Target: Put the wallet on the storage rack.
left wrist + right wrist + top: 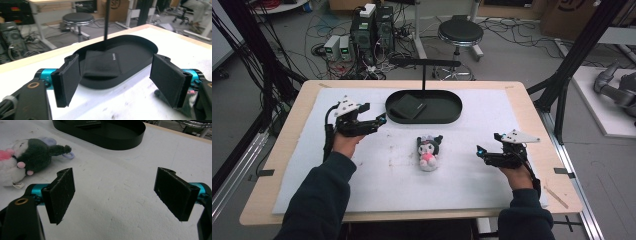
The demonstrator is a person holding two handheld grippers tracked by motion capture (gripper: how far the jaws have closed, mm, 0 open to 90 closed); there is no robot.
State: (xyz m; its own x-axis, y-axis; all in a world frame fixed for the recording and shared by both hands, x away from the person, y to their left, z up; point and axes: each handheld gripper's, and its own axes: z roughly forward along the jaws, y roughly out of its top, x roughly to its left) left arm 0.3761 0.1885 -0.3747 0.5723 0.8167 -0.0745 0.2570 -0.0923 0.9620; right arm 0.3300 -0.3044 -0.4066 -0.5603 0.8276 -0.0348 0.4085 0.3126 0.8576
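A small plush toy [429, 152], dark-headed with a white and pink body, lies on its back in the middle of the white mat; the right gripper view has it at upper left [32, 155]. Behind it stands a black oval tray [444, 108] [140, 50] [120, 137] holding a flat black folded piece [407, 107] [102, 63] in its left half. My left gripper [382, 119] [117, 82] hovers just left of the tray, pointing at it, open with nothing between its jaws. My right gripper [480, 151] [117, 192] rests right of the plush, open with nothing in it.
A thin black post with a crossbar [423, 63] rises from the tray's far side. The white foam mat [492, 190] covers most of the wooden table [297, 117]. A stool [460, 33], computers [372, 27] and cables stand on the floor beyond.
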